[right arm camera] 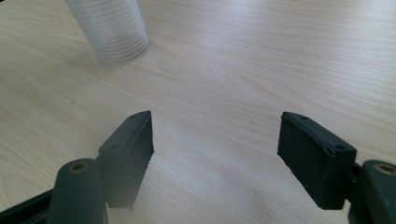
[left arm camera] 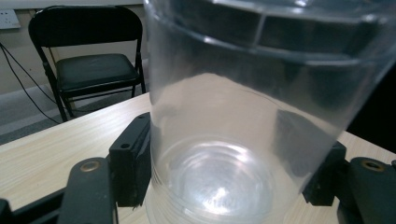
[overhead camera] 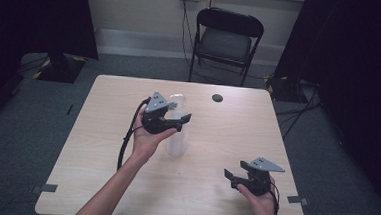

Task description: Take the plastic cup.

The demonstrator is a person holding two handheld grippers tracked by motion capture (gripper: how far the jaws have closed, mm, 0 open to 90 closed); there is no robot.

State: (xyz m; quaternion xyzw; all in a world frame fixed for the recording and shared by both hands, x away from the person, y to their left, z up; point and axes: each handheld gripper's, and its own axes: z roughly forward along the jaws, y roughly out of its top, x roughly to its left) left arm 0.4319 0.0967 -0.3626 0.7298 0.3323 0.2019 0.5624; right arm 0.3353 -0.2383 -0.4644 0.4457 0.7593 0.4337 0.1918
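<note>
Left hand-held gripper (overhead camera: 181, 121) clamped on tall clear ribbed plastic cup (overhead camera: 176, 136), jaws pressing opposite sides near cup's base. Cup upright on light wood desk (overhead camera: 106, 147), its base resting on desk surface between jaws. Right hand-held gripper (overhead camera: 232, 177) jaws spread apart, nothing between them, low over desk, well apart from cup. Small black round cap (overhead camera: 217, 97) beyond left hand-held gripper, near desk's far edge.
</note>
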